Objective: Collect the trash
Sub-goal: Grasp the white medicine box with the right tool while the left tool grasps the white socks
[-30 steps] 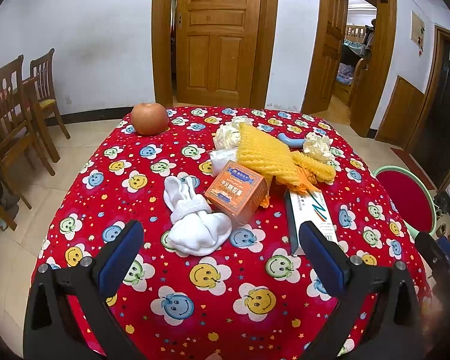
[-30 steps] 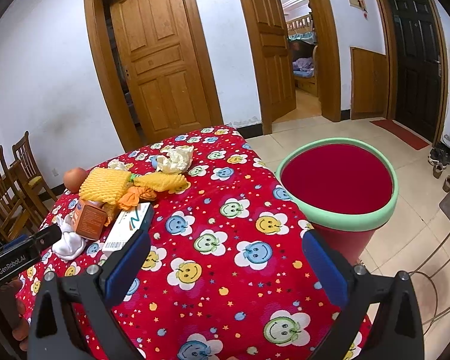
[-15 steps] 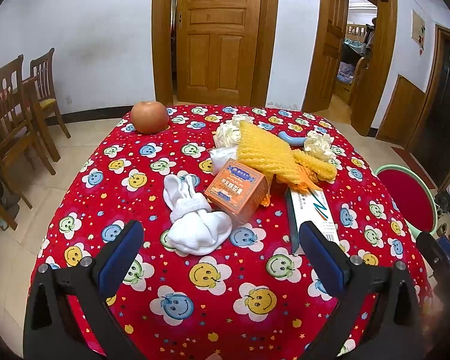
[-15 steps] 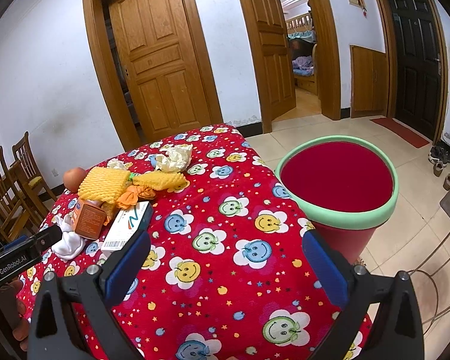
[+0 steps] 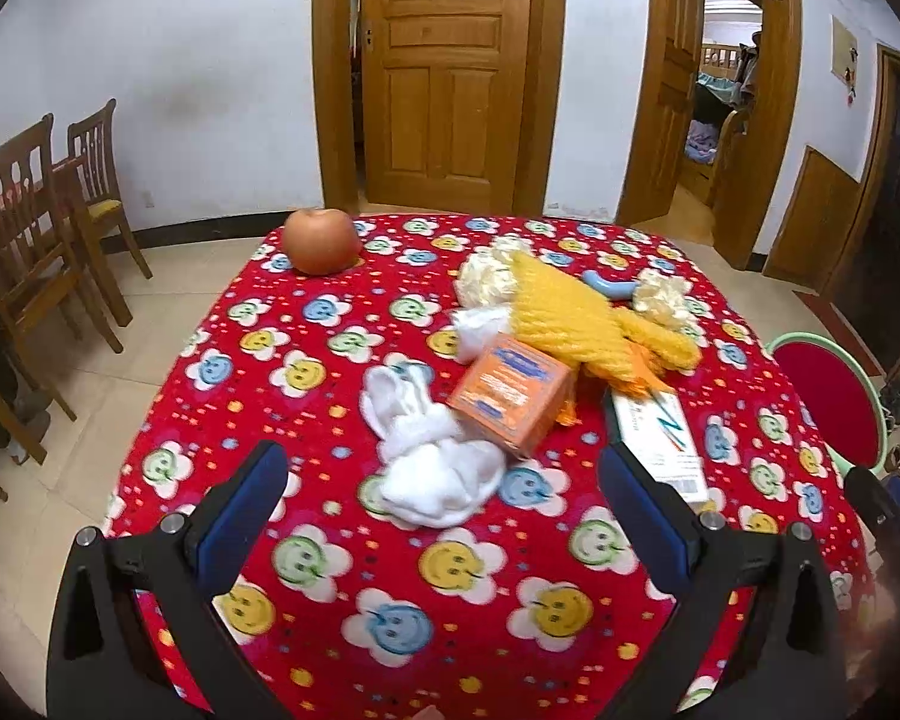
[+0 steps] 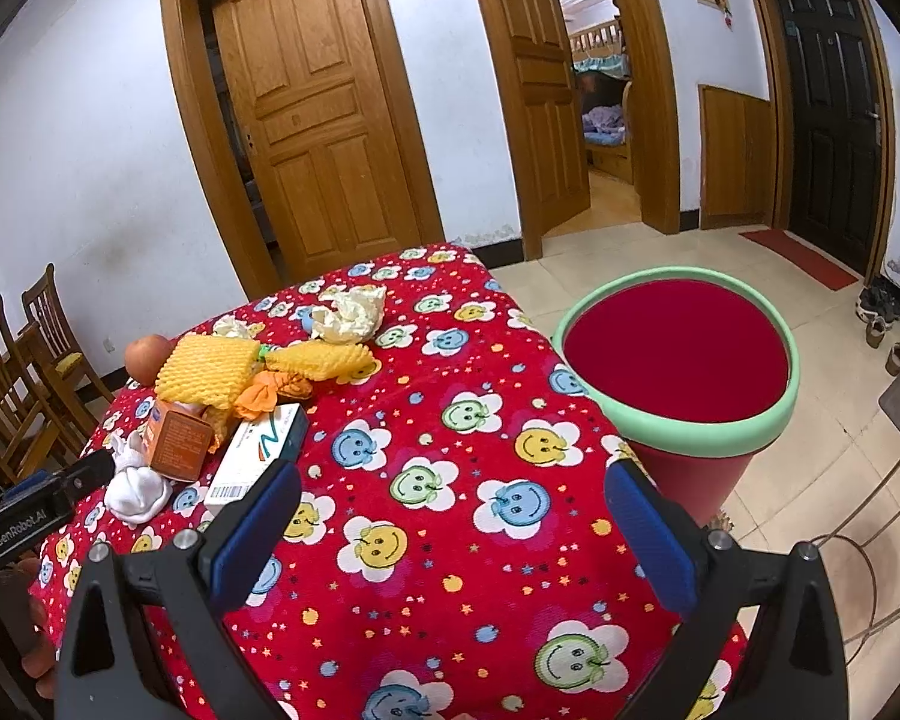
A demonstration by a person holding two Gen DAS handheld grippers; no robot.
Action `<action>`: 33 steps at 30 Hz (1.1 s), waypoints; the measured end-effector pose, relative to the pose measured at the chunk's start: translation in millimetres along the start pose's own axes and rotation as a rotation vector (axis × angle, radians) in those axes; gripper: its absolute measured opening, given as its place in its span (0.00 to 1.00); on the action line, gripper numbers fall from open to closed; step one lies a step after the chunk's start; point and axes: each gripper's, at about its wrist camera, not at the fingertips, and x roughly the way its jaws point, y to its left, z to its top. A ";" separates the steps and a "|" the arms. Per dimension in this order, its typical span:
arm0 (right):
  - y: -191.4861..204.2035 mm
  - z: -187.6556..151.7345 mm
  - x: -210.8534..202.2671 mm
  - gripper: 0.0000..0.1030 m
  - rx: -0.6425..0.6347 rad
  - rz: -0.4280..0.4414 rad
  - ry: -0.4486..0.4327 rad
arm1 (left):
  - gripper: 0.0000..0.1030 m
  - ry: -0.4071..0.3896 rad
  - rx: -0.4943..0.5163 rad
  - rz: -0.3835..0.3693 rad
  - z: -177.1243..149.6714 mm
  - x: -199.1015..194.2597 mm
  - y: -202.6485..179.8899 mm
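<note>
On the red smiley tablecloth [image 5: 306, 420] lie white socks [image 5: 432, 462], an orange box [image 5: 513, 390], a white carton [image 5: 660, 432], yellow foam netting [image 5: 564, 312] and crumpled tissues [image 5: 660, 297]. My left gripper [image 5: 444, 510] is open and empty, just short of the socks. My right gripper [image 6: 450, 516] is open and empty over the table's right part. The red bin with a green rim [image 6: 678, 354] stands beside the table; it also shows in the left wrist view [image 5: 828, 396]. The pile shows in the right wrist view, with the carton [image 6: 258, 450] nearest.
An apple [image 5: 321, 240] sits at the table's far left corner. A blue object [image 5: 609, 285] lies behind the netting. Wooden chairs [image 5: 36, 228] stand to the left. Doors and an open doorway are behind. A wire stool [image 6: 870, 540] is on the floor at right.
The left view has shifted slightly closer to the table, with blur at the near cloth. The right gripper has barely moved. Both stay open.
</note>
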 end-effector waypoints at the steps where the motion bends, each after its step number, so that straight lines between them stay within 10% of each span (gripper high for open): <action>1: 2.1 0.6 0.5 1.00 -0.006 -0.001 0.001 | 0.98 0.004 -0.001 0.005 2.8 1.0 2.1; 33: 120.8 -5.7 83.0 1.00 -0.163 -0.031 0.222 | 0.98 0.146 -0.015 -0.112 17.5 56.6 69.9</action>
